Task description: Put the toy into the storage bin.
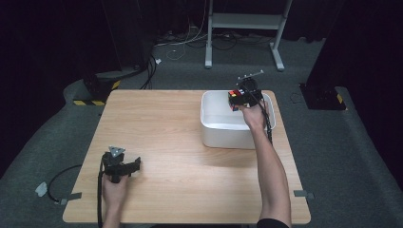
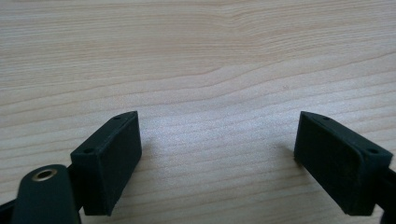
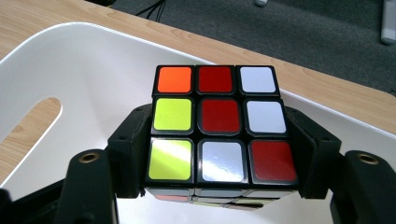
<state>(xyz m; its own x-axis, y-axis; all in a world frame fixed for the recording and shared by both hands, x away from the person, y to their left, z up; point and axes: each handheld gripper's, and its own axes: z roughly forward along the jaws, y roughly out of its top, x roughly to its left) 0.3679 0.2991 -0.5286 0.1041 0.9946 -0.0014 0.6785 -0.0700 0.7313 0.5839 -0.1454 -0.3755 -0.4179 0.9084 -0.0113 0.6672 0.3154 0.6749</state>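
Dark curtains and grey carpet surround the pale wooden table point(image 1: 180, 142). Below the right gripper point(image 1: 240, 98) sits the white plastic tub point(image 1: 216, 128); its jaws pinch the scrambled multicoloured puzzle cube point(image 3: 219, 123), carried over but not yet released. Left gripper point(image 2: 219, 158) rests spread, pinching nothing.

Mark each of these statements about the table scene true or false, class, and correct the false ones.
1. The right gripper is shut on a Rubik's cube. True.
2. The cube is held above the white tub. True.
3. The left gripper holds a second cube. False: its jaws stand open with nothing between them, over the bare wooden table.
4. The tub stands at the near left corner of the table. False: it stands at the far right.
5. The centre square of the cube's face in the right gripper view is red. True.
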